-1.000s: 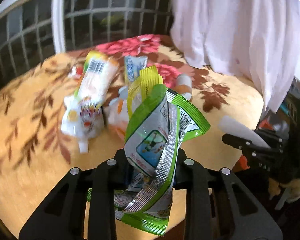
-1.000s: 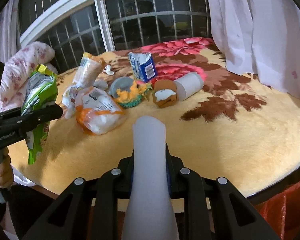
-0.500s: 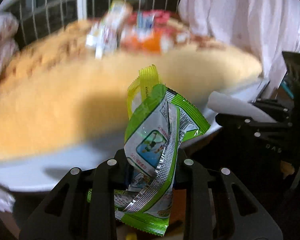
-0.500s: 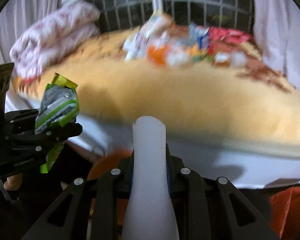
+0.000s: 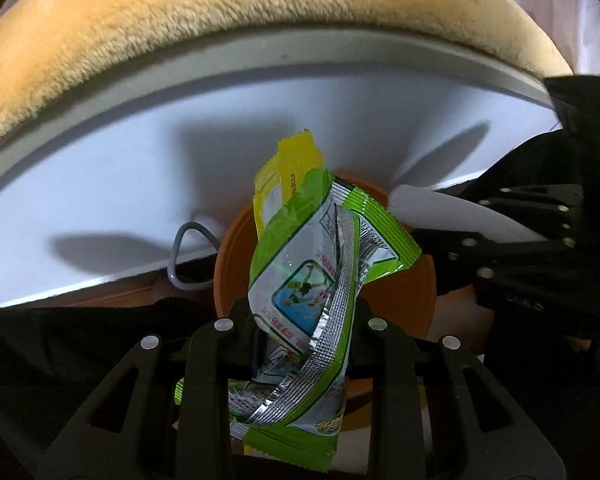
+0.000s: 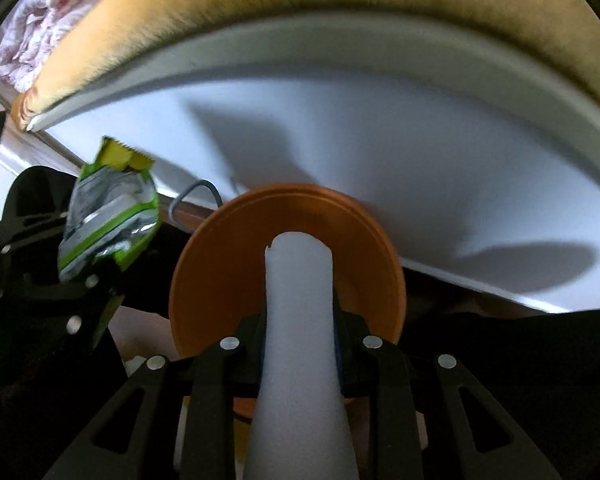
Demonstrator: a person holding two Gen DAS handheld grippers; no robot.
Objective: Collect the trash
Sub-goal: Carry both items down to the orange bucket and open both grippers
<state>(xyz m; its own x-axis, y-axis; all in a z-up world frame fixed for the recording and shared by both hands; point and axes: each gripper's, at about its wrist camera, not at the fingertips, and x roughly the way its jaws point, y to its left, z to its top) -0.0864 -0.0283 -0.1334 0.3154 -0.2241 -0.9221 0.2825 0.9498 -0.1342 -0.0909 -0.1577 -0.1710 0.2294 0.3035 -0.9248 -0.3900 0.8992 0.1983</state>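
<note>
My left gripper (image 5: 300, 320) is shut on a crumpled green and silver snack wrapper (image 5: 308, 280), held upright over an orange bin (image 5: 404, 300) below the table edge. My right gripper (image 6: 300, 320) is shut on a white plastic tube-like piece (image 6: 300, 320) that points into the same orange bin (image 6: 220, 280). The wrapper in the left gripper also shows at the left of the right wrist view (image 6: 108, 220). The right gripper with its white piece shows at the right of the left wrist view (image 5: 460, 216).
A round table with a furry yellow cover (image 5: 220, 24) and a white underside (image 5: 100, 200) arches above both grippers. A grey cable loop (image 5: 184, 256) hangs beside the bin. A flowered quilt (image 6: 40, 40) lies at far left. White curtain (image 5: 560, 8) hangs at right.
Both grippers have dropped from above the table to below its edge, still holding their items. The trash on the tabletop has left view and the orange bin has come into view.
</note>
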